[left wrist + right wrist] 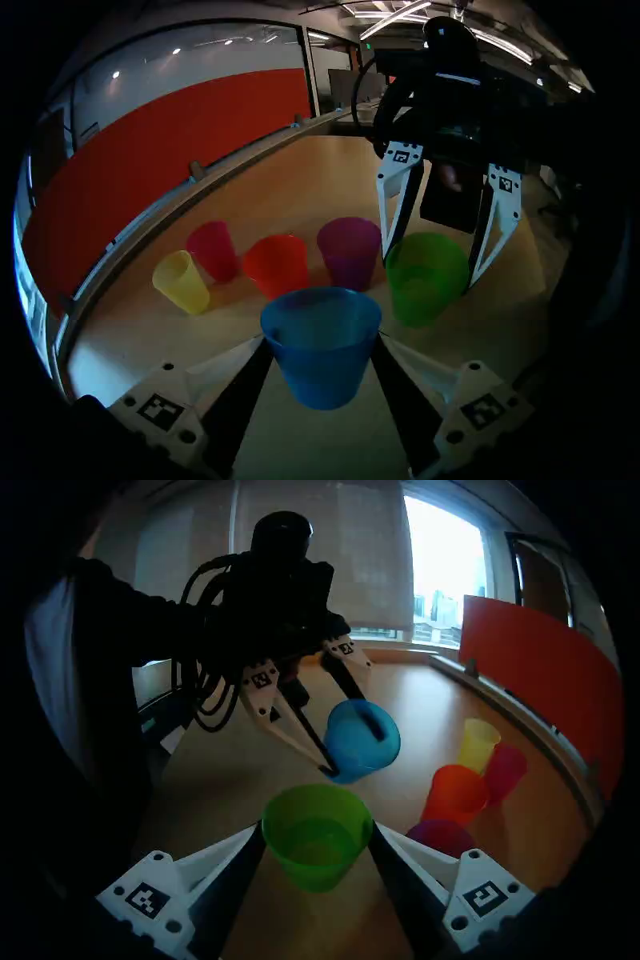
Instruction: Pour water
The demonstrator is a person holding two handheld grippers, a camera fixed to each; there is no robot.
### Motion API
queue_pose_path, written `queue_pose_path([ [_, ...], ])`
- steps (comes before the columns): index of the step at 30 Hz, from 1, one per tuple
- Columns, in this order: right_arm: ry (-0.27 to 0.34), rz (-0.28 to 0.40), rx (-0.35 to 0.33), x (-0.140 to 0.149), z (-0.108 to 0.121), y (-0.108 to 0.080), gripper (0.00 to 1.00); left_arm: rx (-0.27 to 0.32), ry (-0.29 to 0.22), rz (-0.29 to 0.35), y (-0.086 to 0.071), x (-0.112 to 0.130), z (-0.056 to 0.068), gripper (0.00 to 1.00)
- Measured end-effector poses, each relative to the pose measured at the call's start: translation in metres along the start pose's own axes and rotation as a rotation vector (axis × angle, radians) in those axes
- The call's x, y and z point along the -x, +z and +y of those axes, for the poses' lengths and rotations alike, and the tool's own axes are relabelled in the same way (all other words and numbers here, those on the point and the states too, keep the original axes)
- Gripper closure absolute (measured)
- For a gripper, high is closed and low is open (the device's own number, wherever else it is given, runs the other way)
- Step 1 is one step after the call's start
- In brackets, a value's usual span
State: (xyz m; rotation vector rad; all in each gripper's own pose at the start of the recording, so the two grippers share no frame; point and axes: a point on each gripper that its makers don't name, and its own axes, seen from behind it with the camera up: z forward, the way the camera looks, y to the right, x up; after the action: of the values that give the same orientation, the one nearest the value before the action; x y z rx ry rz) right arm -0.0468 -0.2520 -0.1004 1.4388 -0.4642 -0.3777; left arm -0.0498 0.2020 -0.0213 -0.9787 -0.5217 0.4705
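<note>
My left gripper (322,344) is shut on a blue cup (320,352), held above the wooden table (320,184). Across from it my right gripper (430,272) is shut on a green cup (426,276), its white fingers on either side. In the right gripper view the green cup (318,836) sits between my right gripper's (318,828) fingers, and a little liquid seems to lie in its bottom. Beyond it the left gripper (355,754) holds the blue cup (362,740) raised and slightly tilted, close to the green one but apart.
Several loose cups stand in a group on the table: yellow (182,282), pink (213,250), orange (277,266) and purple (350,252). A red wall panel (160,152) runs along the table's far edge. A person's dark sleeve (136,632) is behind the left gripper.
</note>
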Motion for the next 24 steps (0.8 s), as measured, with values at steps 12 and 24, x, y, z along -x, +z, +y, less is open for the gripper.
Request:
queue_pose_path([
  [12, 0.000, -0.017, -0.004, 0.009, 0.000, 0.004, 0.08, 0.011, 0.000, -0.029, 0.005, 0.011, 0.002, 0.17],
  [24, 0.001, -0.024, -0.010, 0.013, -0.001, 0.010, 0.08, 0.018, 0.005, -0.053, 0.012, 0.018, 0.002, 0.17],
])
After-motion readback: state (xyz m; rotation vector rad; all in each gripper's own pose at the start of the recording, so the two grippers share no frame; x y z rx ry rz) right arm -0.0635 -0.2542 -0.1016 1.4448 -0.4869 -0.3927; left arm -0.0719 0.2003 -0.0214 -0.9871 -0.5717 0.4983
